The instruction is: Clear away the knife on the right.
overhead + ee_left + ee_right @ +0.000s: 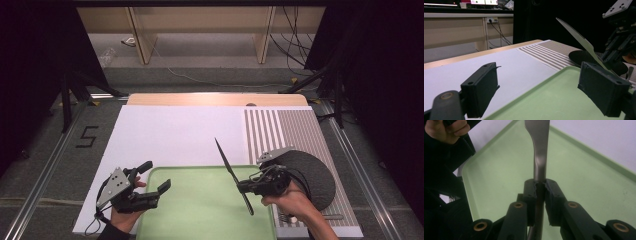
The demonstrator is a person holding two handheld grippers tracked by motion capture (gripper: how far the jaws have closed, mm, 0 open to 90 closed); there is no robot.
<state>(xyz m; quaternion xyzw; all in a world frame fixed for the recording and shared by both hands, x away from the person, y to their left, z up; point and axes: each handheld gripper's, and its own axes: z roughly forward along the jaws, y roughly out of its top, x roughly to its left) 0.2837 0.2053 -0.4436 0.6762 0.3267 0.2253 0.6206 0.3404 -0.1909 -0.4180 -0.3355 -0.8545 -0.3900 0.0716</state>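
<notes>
A steel table knife [232, 175] with a serrated blade hangs tilted over the right part of the light green tray [200, 210]. My right gripper [243, 186] is shut on its handle. In the right gripper view the knife [539, 152] runs up between the jaws of that gripper [540, 186], above the green tray [586, 182]. My left gripper [154, 176] stands open at the tray's left edge, holding nothing. In the left gripper view its fingers [482, 87] are wide apart, the knife [584, 42] is at the right and the tray [554, 97] lies below.
A white sheet [170, 135] covers the table's left and middle. A striped mat [280, 130] lies at the right, with a dark round plate [312, 172] on it. A fork [310, 217] lies by the right hand. Floor with cables lies beyond the table's far edge.
</notes>
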